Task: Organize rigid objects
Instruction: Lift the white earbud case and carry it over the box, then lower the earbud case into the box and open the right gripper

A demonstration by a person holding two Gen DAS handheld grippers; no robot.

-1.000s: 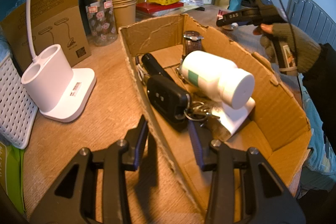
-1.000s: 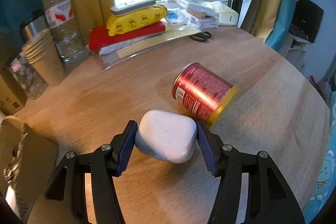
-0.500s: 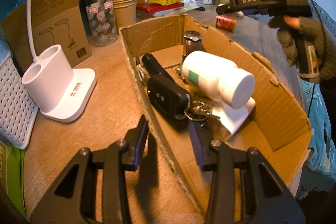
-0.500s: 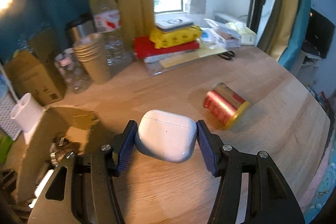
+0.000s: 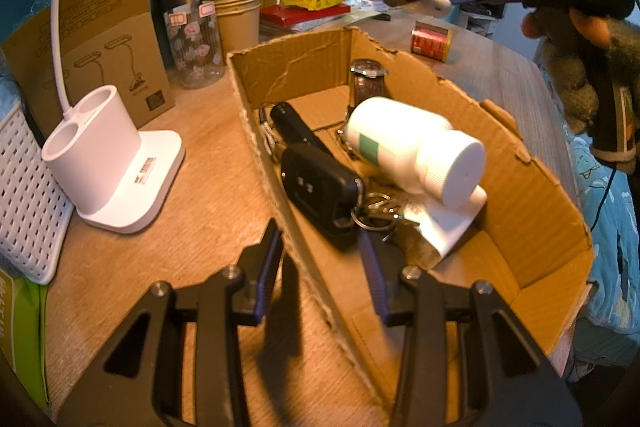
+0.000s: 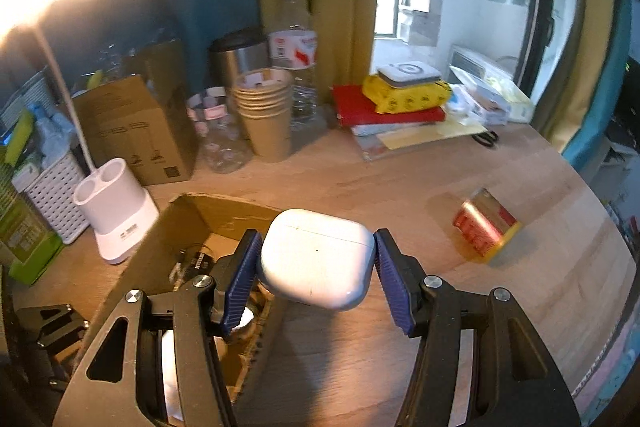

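One wooden table (image 6: 400, 187) bears cardboard box (image 5: 520, 187), red can (image 6: 486, 225).

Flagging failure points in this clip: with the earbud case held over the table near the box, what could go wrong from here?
1. The right gripper holds the smooth, rounded earbud case only by its sides; it could slip out before reaching the cardboard box.
2. The box is crowded: a drop might land on the white bottle or car key and bounce.
3. The left gripper straddles the torn box wall; a bump could shift the box.
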